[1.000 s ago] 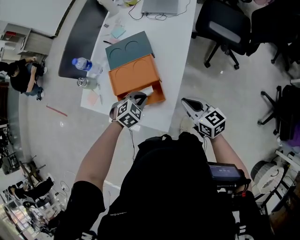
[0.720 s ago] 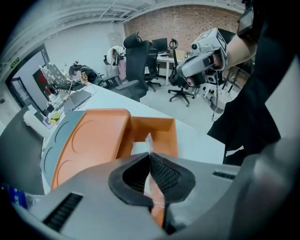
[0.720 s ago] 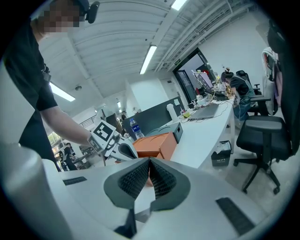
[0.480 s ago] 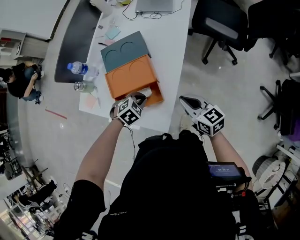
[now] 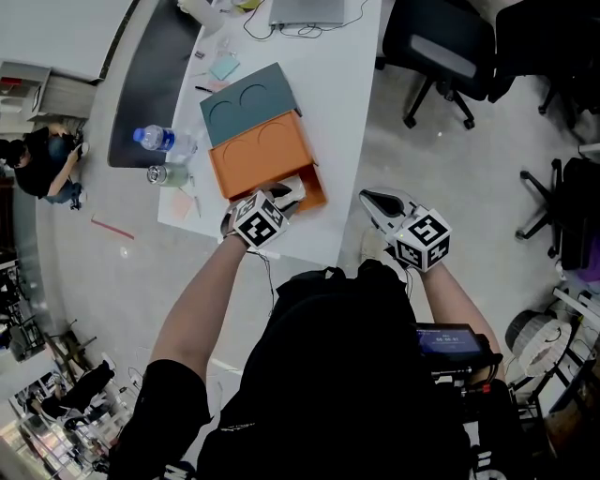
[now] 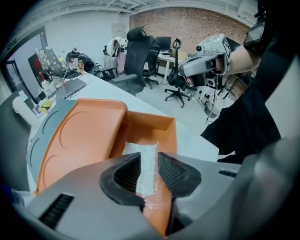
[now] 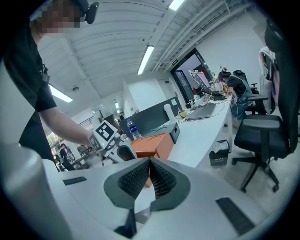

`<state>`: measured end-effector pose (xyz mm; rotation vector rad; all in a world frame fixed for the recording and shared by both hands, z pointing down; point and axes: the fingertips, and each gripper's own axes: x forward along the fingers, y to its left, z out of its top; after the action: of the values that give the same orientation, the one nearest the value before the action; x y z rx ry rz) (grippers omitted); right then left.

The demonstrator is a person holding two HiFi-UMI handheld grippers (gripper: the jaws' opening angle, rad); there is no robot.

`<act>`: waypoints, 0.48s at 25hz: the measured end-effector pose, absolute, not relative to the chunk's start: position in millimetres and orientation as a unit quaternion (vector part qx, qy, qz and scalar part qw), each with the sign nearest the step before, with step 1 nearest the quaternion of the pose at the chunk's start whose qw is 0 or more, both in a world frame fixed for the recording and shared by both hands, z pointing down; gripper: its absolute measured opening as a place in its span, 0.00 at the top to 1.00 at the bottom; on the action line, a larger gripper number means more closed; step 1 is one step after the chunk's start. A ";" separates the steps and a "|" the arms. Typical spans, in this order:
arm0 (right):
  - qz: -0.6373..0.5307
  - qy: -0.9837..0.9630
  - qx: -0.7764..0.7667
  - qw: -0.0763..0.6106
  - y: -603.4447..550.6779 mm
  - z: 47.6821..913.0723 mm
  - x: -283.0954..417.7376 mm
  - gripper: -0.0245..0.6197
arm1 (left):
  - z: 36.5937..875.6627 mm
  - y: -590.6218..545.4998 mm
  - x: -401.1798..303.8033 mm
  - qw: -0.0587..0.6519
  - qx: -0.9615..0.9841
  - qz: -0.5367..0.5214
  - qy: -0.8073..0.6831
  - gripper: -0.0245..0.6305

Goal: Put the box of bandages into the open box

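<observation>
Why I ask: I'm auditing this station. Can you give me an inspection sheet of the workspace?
Surface: white table, no spills seen.
Job's things: box of bandages stands in the compartment of the orange open box.
Clutter: teal box, water bottle, laptop, sticky notes.
Grippers: left gripper jaws opening around the box of bandages; right gripper shut, empty, off the table's edge.
Cables: one cable beside the laptop.
Surroundings: office chairs; a person far left.
</observation>
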<state>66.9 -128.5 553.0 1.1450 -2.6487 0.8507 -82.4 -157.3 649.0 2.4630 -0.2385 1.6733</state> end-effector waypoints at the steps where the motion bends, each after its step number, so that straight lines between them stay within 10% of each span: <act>1: 0.282 -0.878 0.380 0.067 -128.3 552.7 67.7 0.92 | 647.5 -157.0 -81.1 0.078 0.824 0.556 -0.081 0.79; 12: 0.276 -0.886 0.367 0.069 -131.4 549.5 56.2 0.92 | 614.5 -159.8 -79.4 0.084 0.852 0.501 -0.124 0.83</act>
<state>56.2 -131.4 549.5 1.1041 -2.6669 0.8306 -79.4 -159.8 614.5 2.5433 -0.3715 1.4961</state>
